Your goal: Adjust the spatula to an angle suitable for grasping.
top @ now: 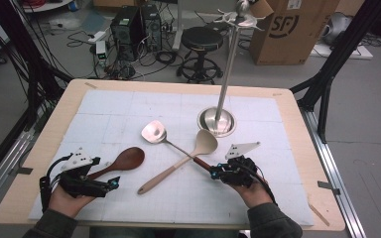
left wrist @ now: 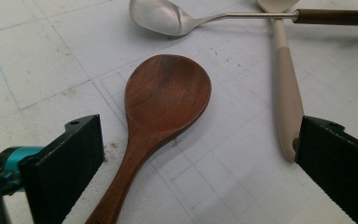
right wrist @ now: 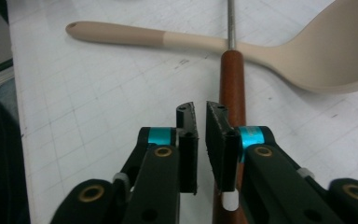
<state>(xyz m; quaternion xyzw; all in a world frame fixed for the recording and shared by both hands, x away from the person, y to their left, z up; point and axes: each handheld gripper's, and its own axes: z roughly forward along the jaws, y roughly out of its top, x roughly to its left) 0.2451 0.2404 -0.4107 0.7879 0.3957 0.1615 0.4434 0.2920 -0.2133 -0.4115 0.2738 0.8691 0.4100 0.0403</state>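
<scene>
Wooden spoon (left wrist: 165, 100) lies on surface (top: 109, 114), handle between spread jaws of left hand-held gripper (top: 110, 184). Right hand-held gripper (right wrist: 200, 116) nearly pressed together, pinching nothing, above brown handle of metal spatula (top: 155, 132), which crosses beige spoon (top: 204, 143). Step: pre-grasp. Next, likely: widen right jaws, straddle handle.

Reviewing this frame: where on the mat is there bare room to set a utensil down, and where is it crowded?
Bare: the white mat's far-left stretch, beyond the wooden spoon and left of the stand base; also the near strip between the left gripper and right gripper. Crowded: the middle, where the metal spatula crosses the beige spoon.
</scene>
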